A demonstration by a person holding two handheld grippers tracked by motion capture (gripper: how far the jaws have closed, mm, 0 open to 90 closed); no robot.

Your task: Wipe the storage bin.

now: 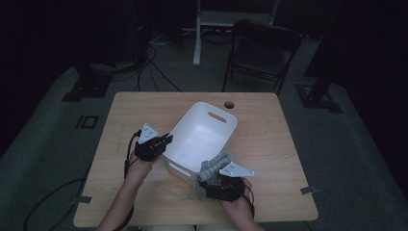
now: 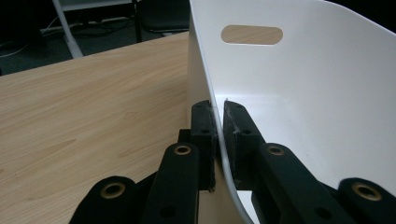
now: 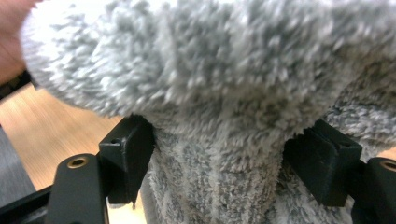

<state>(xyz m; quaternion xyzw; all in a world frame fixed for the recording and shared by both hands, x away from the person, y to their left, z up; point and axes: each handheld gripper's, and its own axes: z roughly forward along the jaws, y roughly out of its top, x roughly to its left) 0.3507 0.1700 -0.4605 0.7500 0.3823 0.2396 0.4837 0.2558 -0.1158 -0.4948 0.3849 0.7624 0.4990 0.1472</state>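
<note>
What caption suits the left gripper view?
Left tool clamps the white bin's wall on the wooden table.

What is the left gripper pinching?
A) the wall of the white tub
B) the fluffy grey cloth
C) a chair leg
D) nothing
A: in the left gripper view, the left gripper has its two black jaws closed on either side of the thin wall of the white tub.

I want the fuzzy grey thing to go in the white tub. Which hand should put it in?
The right. Its hand-held gripper already has the fluffy grey cloth between its jaws, just at the near rim of the white tub. The left hand-held gripper is busy, clamped on the tub's wall, probably steadying it.
</note>
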